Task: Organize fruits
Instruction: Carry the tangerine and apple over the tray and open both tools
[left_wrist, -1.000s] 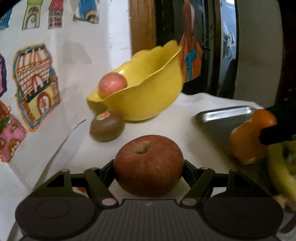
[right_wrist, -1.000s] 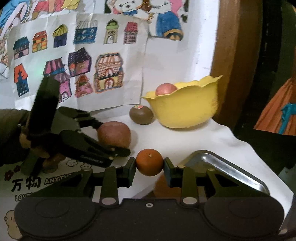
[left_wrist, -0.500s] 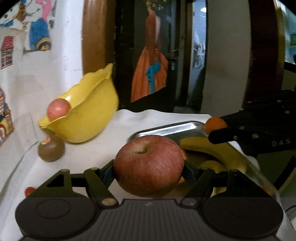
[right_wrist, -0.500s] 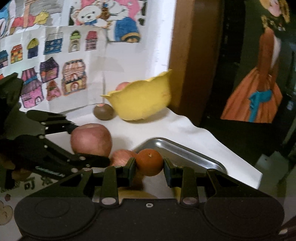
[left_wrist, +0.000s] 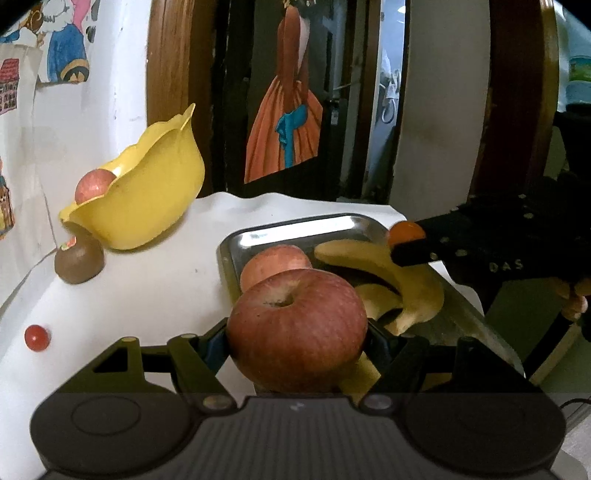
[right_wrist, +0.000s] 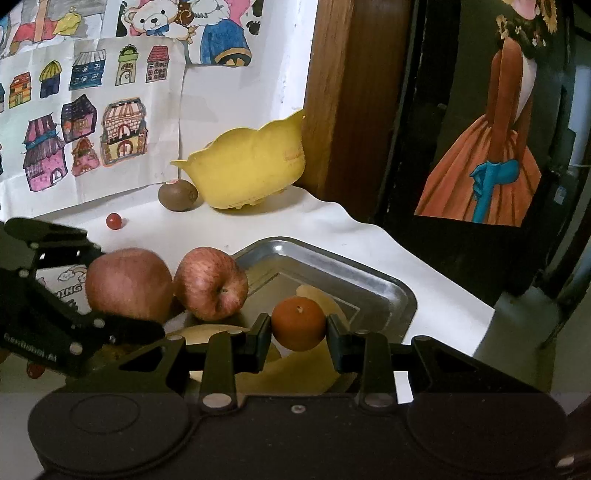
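Left wrist: round speckled apple (left_wrist: 296, 334) gripped.

Yellow bowl (left_wrist: 147, 206) — red-streaked apple (left_wrist: 295, 332)

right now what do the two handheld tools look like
Both are matte black. The left tool and right tool each have two angular fingers on triangular cut-out links, silver rivets, a ribbed body with round side discs. Seen from outside, they carry small white lettering and pale screw heads.

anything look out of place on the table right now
A small red ball-like fruit lies loose on the white tablecloth, apart from the metal tray and yellow scalloped bowl; a brown kiwi also sits outside beside the bowl.
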